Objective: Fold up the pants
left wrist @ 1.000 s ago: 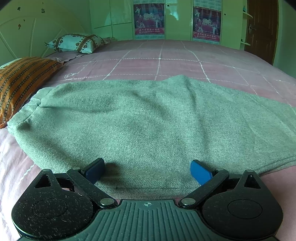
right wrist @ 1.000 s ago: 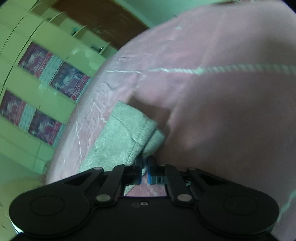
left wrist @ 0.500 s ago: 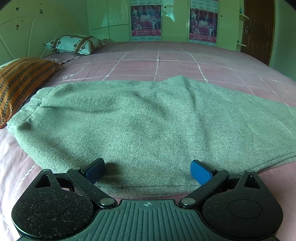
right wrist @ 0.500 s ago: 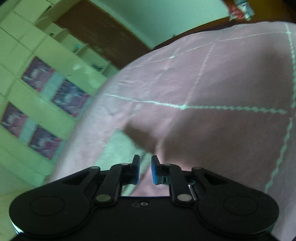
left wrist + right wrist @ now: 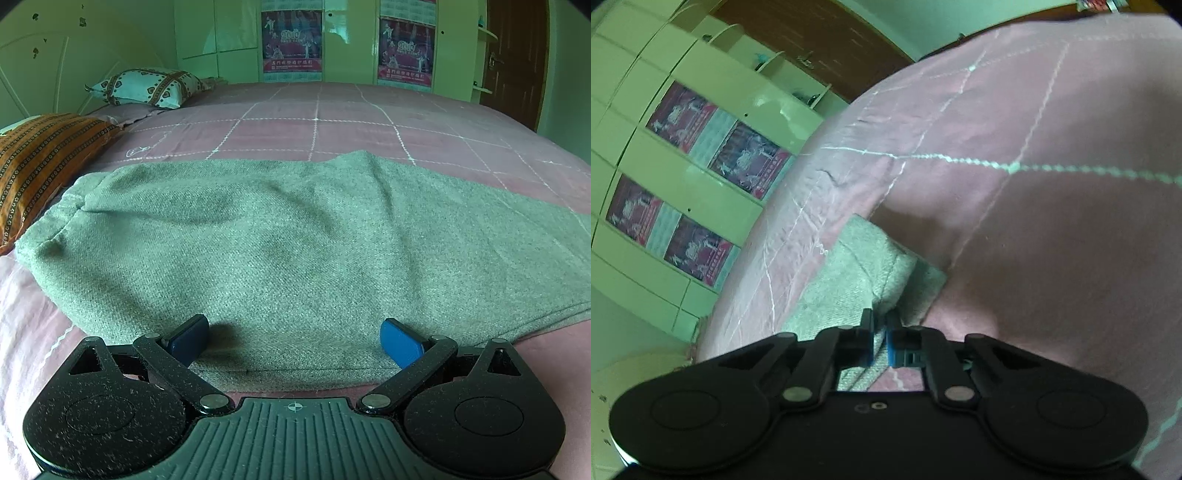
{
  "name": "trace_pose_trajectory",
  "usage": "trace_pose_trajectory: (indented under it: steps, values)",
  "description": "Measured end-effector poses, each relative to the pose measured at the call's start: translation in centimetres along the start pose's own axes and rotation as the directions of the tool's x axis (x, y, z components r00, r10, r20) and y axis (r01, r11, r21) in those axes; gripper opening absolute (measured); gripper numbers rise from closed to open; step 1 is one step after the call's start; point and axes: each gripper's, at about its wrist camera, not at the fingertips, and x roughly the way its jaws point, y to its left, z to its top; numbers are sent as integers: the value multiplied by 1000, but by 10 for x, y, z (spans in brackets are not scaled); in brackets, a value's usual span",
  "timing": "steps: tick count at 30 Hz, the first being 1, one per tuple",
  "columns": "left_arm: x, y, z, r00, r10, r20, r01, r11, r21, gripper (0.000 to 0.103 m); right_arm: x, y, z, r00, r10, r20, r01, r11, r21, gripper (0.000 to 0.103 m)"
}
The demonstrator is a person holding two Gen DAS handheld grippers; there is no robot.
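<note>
On one bed (image 5: 332, 122), one pants (image 5: 288, 236), two pillows (image 5: 147, 86)

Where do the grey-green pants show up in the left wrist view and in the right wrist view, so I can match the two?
Left wrist: the pants fill the middle, spread flat across the pink bedspread, beyond the open left gripper.
Right wrist: only an end of them shows, low and centre-left, with the right gripper nearly shut at its edge.
Shared landmark: the green wardrobe with posters.
</note>
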Motion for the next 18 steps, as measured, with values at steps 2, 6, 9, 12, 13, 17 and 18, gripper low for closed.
trace_pose_trajectory:
  steps: [2,6,9,12,13,17,18]
  values:
    - [0,0,0,1000,0,2,0,1000,0,99,-5,2,1,1000,20,6,-20,1000,5,8]
    - [1,0,-1,1000,2,3,-2,1000,2,99,4,3,2,1000,24,-15,-24,999,23,14]
    - [1,0,-1,1000,0,1,0,1000,2,99,13,3,2,999,14,-30,-13,999,35,4]
    - [0,0,-1,1000,2,1,-2,1000,1,99,1,9,1,999,40,21,-40,999,-4,0]
    - [1,-1,-1,1000,3,3,-3,1000,4,99,-6,13,-1,998,45,45,-44,999,-22,0]
    - [3,0,0,1000,5,0,-5,1000,5,100,14,1,-10,997,-67,-38,65,997,-46,0]
    - [2,0,0,1000,5,0,-5,1000,4,100,10,2,-8,998,-54,-25,53,998,-41,3]
